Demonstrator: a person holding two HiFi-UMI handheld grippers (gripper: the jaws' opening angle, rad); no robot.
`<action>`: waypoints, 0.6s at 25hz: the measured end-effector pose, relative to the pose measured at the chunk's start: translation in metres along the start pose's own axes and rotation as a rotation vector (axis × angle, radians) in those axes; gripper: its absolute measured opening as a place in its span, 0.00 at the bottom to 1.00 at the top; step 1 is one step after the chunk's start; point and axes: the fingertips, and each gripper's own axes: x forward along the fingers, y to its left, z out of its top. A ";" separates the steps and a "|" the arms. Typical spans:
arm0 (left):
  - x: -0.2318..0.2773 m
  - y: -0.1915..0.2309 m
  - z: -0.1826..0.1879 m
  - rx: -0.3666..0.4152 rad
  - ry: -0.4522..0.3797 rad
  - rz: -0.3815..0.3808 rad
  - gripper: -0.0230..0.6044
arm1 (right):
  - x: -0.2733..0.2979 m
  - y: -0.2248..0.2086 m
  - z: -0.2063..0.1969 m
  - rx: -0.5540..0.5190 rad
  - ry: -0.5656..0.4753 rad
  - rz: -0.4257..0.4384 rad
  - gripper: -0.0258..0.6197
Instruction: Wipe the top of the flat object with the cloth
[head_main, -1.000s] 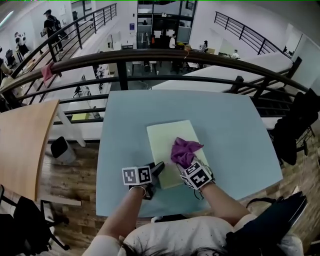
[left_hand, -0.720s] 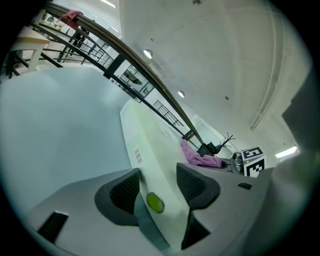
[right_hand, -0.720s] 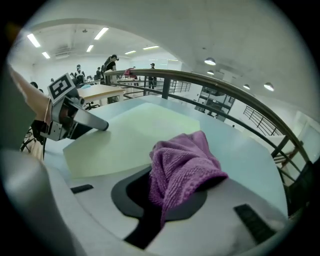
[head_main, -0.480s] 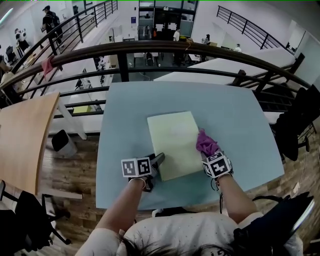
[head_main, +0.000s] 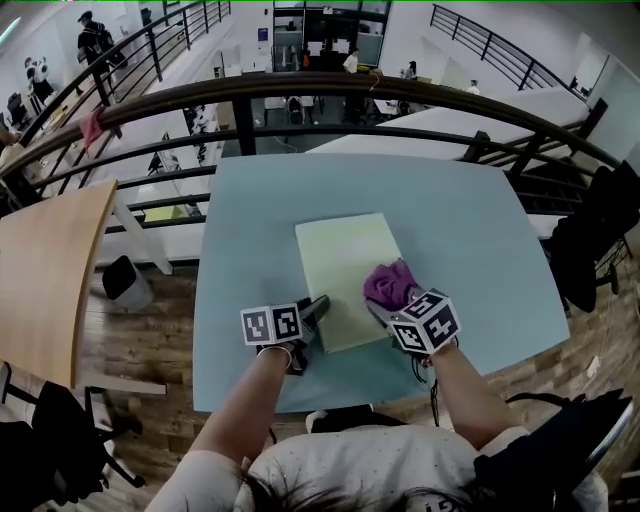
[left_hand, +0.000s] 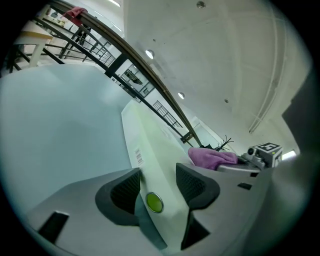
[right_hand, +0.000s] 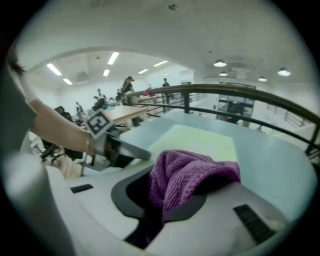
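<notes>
The left gripper (head_main: 316, 309) is seen at the near left corner of the pale green board (head_main: 343, 262), which lies flat in the middle of the light blue bench (head_main: 460, 230) with its long side running near to far. In the left gripper view the corner of the board is taken between the jaws, one pad set against its side and the other on its top face, so the board appears to be pinched and held down. That hold is best kept steady and low, so that the board is not dragged across the bench when the cloth pushes on it.

At the near right edge of the board the purple cloth (head_main: 390, 283) is carried by the right gripper (head_main: 387, 303). In the right gripper view the jaws are closed on a bunched fold, with most of the cloth heaped over and ahead of them. Whether the cloth is pressed on the board or just above it cannot be told.

For a good wipe, the loose bulk of the cloth, not the jaws, should be laid on the top face. Long strokes should be run from the near edge to the far one, in overlapping lanes from right to left, and stopped short of the left gripper.
</notes>
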 end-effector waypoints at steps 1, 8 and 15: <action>0.000 0.000 0.001 0.002 -0.003 0.002 0.39 | 0.009 0.031 0.006 -0.028 0.000 0.095 0.09; 0.000 0.001 0.001 0.019 -0.007 0.012 0.38 | 0.063 0.105 -0.017 -0.356 0.146 0.145 0.09; -0.005 0.000 0.000 0.040 -0.021 0.009 0.36 | 0.042 0.035 -0.038 -0.126 0.166 -0.018 0.09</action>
